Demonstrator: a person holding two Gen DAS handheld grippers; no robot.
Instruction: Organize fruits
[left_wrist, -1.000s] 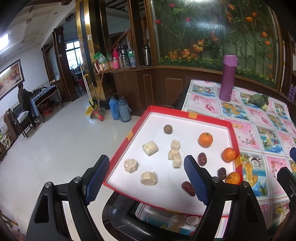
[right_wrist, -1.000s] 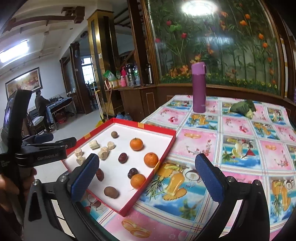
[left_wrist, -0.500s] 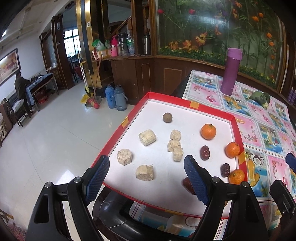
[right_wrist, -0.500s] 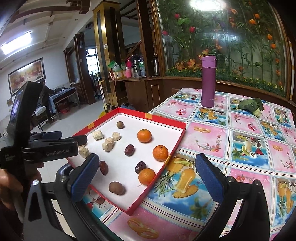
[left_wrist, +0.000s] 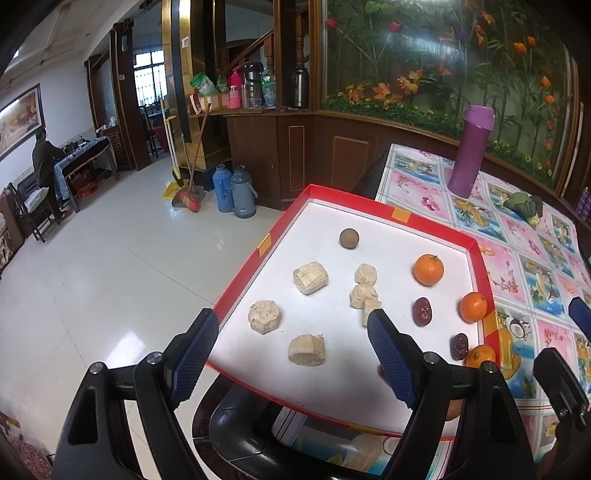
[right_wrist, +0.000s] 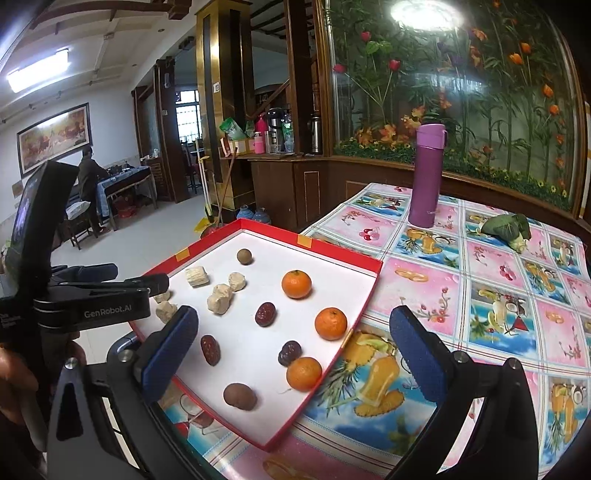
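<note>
Red-walled and white-floored, the shallow cardboard tray (left_wrist: 476, 254) sits on the table's near corner holding three round oranges (right_wrist: 296, 283), dark wrinkled dates (right_wrist: 265, 314), brown round fruits (right_wrist: 239, 396) and pale cut chunks (left_wrist: 306, 350). Both tongs gape empty — the left gripper (left_wrist: 291, 354) hovers over the chunks, the right gripper (right_wrist: 291, 354) over the tray's near corner. A good grasp would straddle one fruit, clear of neighbours. Compared with a second ago, both have moved closer to the tray.
</note>
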